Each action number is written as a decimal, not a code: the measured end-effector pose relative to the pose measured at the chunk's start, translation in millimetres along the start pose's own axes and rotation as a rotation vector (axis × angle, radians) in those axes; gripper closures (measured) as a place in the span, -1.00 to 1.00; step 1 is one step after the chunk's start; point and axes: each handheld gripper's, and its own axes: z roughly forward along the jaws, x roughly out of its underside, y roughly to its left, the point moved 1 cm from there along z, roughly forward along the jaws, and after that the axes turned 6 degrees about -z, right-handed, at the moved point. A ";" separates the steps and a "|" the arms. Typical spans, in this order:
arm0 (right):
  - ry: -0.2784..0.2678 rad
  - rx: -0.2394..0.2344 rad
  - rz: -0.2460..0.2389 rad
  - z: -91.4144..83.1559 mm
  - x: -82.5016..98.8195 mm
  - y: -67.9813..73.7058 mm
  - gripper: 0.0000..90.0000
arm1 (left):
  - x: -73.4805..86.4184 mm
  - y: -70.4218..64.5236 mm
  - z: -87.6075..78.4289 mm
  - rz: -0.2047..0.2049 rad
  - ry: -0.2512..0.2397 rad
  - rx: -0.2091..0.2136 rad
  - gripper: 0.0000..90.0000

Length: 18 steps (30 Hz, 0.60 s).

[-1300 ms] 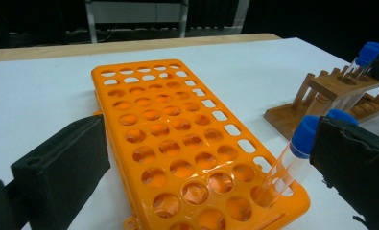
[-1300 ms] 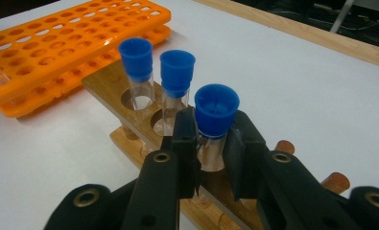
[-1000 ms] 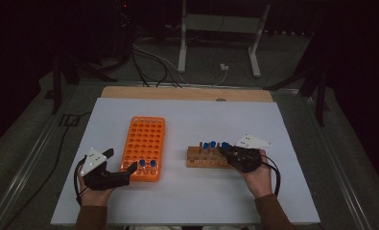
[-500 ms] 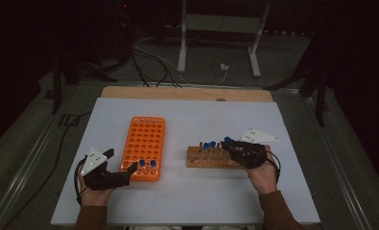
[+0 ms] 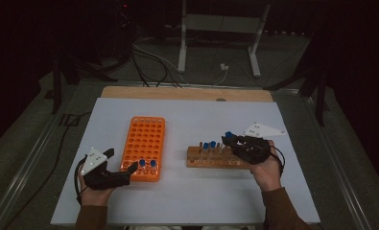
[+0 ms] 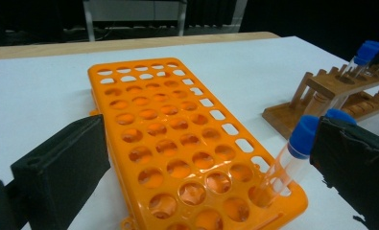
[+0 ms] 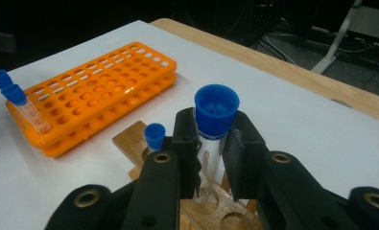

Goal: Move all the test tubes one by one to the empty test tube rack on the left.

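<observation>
**Tube lift from wooden rack: keep it vertical**

Between the right gripper's (image 7: pixel 210 158) jaws, lower centre of the right gripper view, a blue-capped tube (image 7: pixel 213 139) is clamped just under its cap, its foot over a hole in the wooden rack (image 5: pixel 216 158). Recommend drawing it straight up until the foot clears the rack, without tilting toward the neighbouring tube (image 7: pixel 154 135). Left gripper (image 5: pixel 124 173) stands wide open astride the near end of the orange rack (image 5: pixel 146 143), beside two tubes (image 5: pixel 146 165); it should steady that rack for insertion.

My right hand-held gripper (image 5: pixel 230 139) grips a blue-capped tube (image 5: pixel 228 137) above the wooden rack (image 5: pixel 216 158); my left hand-held gripper (image 5: pixel 129 168) straddles the orange rack (image 5: pixel 145 141) by the surface's (image 5: pixel 187 115) near edge.
</observation>
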 end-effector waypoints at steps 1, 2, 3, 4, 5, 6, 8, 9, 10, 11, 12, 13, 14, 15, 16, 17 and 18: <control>0.000 0.000 -0.004 -0.6 -1.2 0.7 0.71 | -0.6 0.6 -0.4 0.000 -0.002 -0.001 -0.99; -0.001 -0.001 -0.005 -0.9 -2.1 1.3 0.71 | -1.5 1.3 -1.1 -0.004 -0.004 -0.004 -0.99; -0.001 -0.004 -0.007 -1.4 -3.5 2.2 0.71 | -2.4 1.8 -1.6 -0.007 -0.009 -0.004 -0.99; -0.001 -0.005 -0.012 -1.7 -4.6 2.6 0.71 | -3.3 2.1 -2.2 -0.013 -0.014 0.000 -0.99; -0.002 -0.007 -0.013 -2.0 -5.7 3.4 0.71 | -4.3 2.1 -2.8 -0.015 -0.017 0.001 -0.99; -0.002 -0.013 -0.013 -2.3 -6.7 4.2 0.71 | -5.3 1.9 -3.3 -0.013 -0.020 0.004 -0.99; -0.002 -0.018 -0.019 -2.8 -8.4 6.3 0.71 | -7.4 0.8 -4.6 -0.011 -0.022 0.019 -0.99; -0.001 -0.021 -0.022 -3.0 -9.1 7.2 0.71 | -8.5 -0.5 -4.8 -0.006 -0.023 0.020 -0.99; -0.001 -0.024 -0.021 -3.0 -9.6 8.3 0.71 | -9.7 -1.7 -5.1 0.003 -0.023 0.019 -0.99; -0.001 -0.026 -0.023 -2.8 -10.0 9.2 0.71 | -10.9 -2.8 -5.3 0.010 -0.024 0.018 -0.99; 0.000 -0.031 -0.023 -2.4 -10.4 10.0 0.71 | -12.3 -3.9 -5.4 0.014 -0.024 0.020 -0.99; 0.001 -0.036 -0.023 -1.9 -10.5 10.7 0.71 | -13.7 -4.9 -5.4 0.021 -0.024 0.025 -0.99; 0.003 -0.039 -0.023 -1.5 -10.7 11.7 0.71 | -14.9 -6.0 -5.1 0.024 -0.022 0.031 -0.99; 0.004 -0.044 -0.021 -1.0 -10.8 12.4 0.71 | -15.9 -7.0 -4.8 0.031 -0.022 0.036 -0.99; 0.003 -0.051 -0.015 -0.5 -10.8 13.2 0.71 | -16.7 -8.0 -4.4 0.034 -0.025 0.046 -0.99; 0.002 -0.058 -0.013 0.2 -10.9 14.2 0.71 | -17.6 -8.4 -3.9 0.040 -0.022 0.054 -0.99; 0.003 -0.061 -0.017 0.9 -11.1 14.9 0.71 | -18.3 -8.9 -3.3 0.045 -0.020 0.059 -0.99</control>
